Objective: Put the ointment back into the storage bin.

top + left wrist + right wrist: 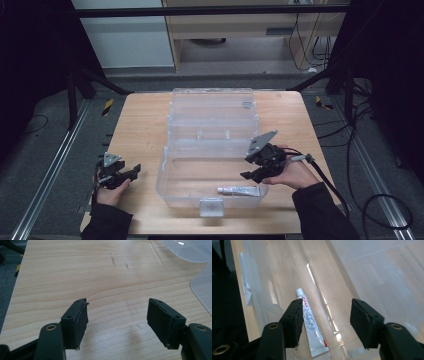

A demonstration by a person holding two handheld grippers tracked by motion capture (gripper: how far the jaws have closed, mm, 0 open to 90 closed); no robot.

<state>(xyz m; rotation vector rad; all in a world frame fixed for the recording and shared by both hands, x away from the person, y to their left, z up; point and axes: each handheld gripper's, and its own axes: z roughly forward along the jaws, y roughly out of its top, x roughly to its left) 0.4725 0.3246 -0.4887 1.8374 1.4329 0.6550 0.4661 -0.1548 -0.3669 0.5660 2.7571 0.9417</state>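
Right tongs (325,322) spread above the tube (312,325), empty. Left tongs (117,322) spread, empty. Tube looks light, soft, slick; pinch mid-body.

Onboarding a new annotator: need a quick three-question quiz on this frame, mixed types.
1. True or false: the white squeeze tube lies inside the clear plastic storage box.
2. Which gripper is above the box? A) left gripper B) right gripper
3. Fill in: the box's lid is ___.

Key: 1 true; 2 B, its jaws spread over the tube, not touching it; 3 open, laid back on the light wooden table.
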